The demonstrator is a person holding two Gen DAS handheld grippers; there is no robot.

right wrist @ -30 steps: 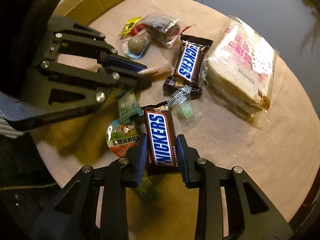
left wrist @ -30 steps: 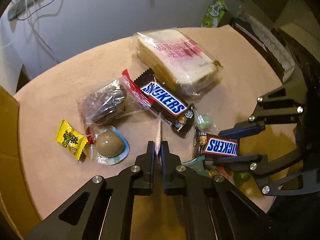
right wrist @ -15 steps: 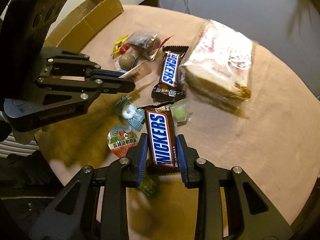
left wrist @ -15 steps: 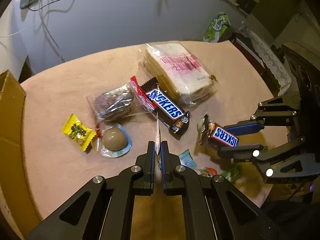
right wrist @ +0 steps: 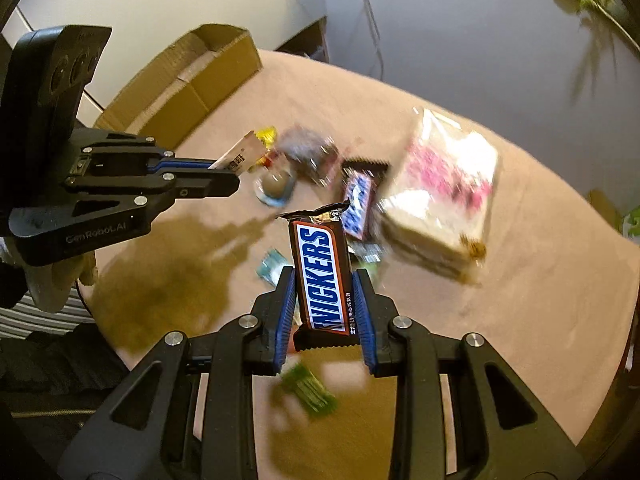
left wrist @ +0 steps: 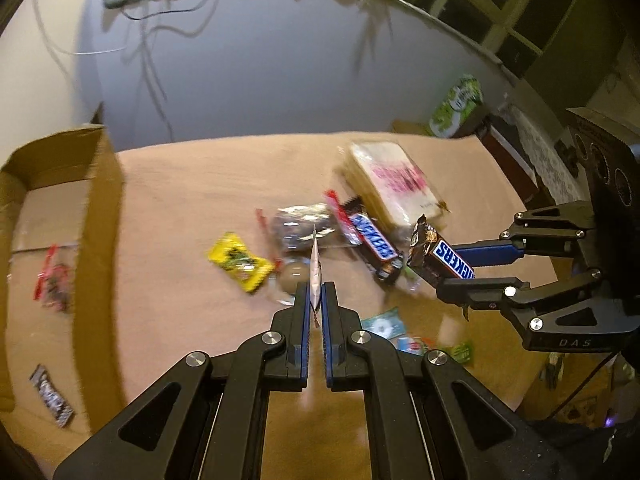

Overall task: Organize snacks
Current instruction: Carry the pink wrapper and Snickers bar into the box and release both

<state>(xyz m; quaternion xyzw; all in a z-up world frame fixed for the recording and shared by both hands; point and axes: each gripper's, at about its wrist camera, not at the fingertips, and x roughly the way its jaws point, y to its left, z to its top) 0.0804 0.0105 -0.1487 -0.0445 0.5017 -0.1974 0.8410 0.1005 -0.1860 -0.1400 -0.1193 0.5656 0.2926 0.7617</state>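
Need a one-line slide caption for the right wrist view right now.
Right gripper clamps a Snickers bar above the snack-strewn table, while the left gripper pinches a thin packet near the cardboard box.

Both grippers, left (left wrist: 316, 294) and right (right wrist: 325, 286), fingers clamped, angled downward.

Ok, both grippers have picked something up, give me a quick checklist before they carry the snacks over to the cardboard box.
1. Right gripper clamped on the Snickers bar: ok, pads press both long edges.
2. Left gripper shut on the thin flat sachet: ok, held edge-on, most of it sticking out past the tips.
3. Both loads clear of the table: ok, shadows fall well below them.
4. Cardboard box open and has room: ok, only a few small packets on its floor.
5. Grippers apart from each other: ok.
6. Sachet grip firm enough for carrying: cannot tell.
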